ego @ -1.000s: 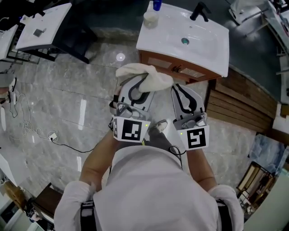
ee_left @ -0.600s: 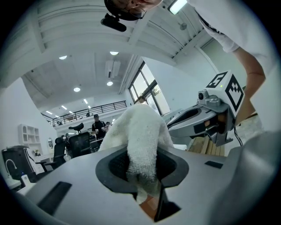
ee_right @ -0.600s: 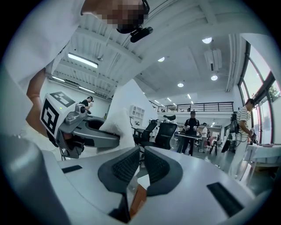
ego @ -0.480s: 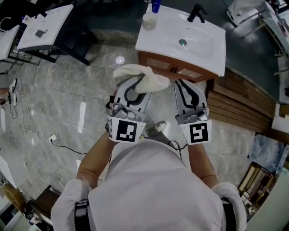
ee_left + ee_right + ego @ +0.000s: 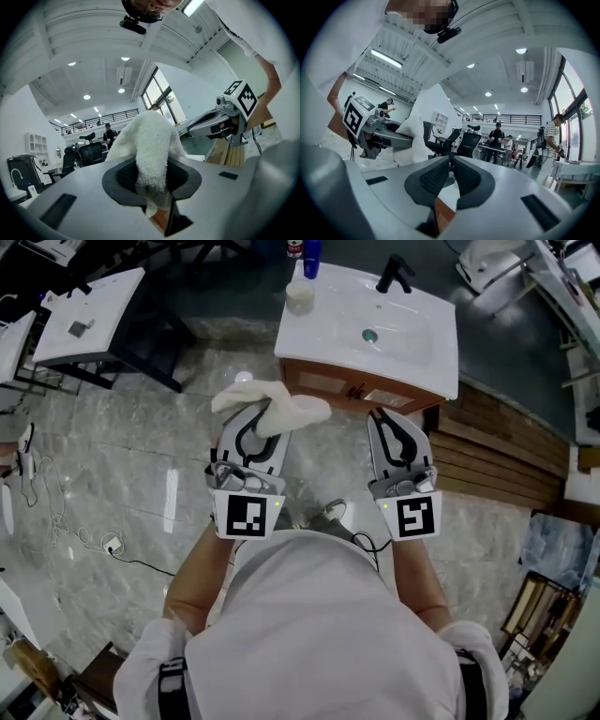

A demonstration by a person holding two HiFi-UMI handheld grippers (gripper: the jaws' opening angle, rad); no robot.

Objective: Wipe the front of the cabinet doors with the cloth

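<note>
Cloth [image 5: 272, 404] is gripped by the left tool [image 5: 262, 425], whose jaws are closed onto a fold of it. In the left gripper view the white towelling [image 5: 152, 150] is bunched between the pads and spills forward past the tips. A soft face is thus presented ahead of the tool, not hard plastic.

The cloth is carried in the air over the marble floor [image 5: 141, 456], short of the cabinet doors [image 5: 349, 388], whose brown front shows beneath the white basin [image 5: 375, 329]. No contact with the wood is made yet, so the approach is judged to be the step in hand and the wiping not begun.

The right tool [image 5: 386, 418] is held alongside, jaws drawn almost together with nothing between them [image 5: 451, 176]. It is judged to be idle, clear of the wiping path.
</note>
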